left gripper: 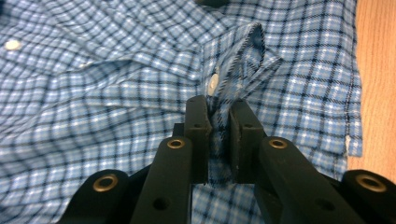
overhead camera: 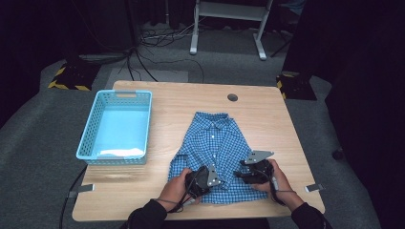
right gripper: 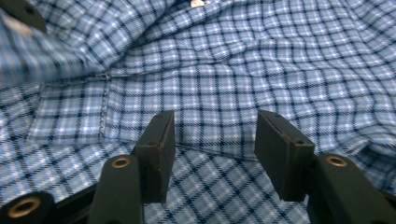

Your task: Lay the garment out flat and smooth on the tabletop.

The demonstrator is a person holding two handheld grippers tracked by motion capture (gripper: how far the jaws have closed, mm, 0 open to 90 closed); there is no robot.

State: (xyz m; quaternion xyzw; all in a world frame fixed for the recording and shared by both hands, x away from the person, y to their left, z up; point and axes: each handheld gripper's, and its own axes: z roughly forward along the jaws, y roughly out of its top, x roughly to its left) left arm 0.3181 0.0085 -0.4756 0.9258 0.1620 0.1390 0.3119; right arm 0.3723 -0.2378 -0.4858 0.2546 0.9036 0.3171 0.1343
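A blue checked shirt point(overhead camera: 215, 143) lies flat on the wooden table point(overhead camera: 181, 100), collar toward the far side, buttons up. My left gripper point(overhead camera: 203, 179) rests on its lower left part. In the left gripper view that gripper point(left gripper: 218, 133) is shut on a pinched fold of the shirt point(left gripper: 116, 70) beside a white button point(left gripper: 213, 83). My right gripper point(overhead camera: 248, 174) sits on the shirt's lower right part. In the right gripper view the gripper point(right gripper: 212, 149) stands open over flat shirt fabric point(right gripper: 233, 60), with nothing pressed between its pads.
A light blue plastic basket point(overhead camera: 116, 125) stands on the left half of the table. A round cable hole point(overhead camera: 232, 97) is near the far edge. Bare wood runs along the shirt's right side point(left gripper: 378, 70). Desk legs and cables lie on the floor beyond.
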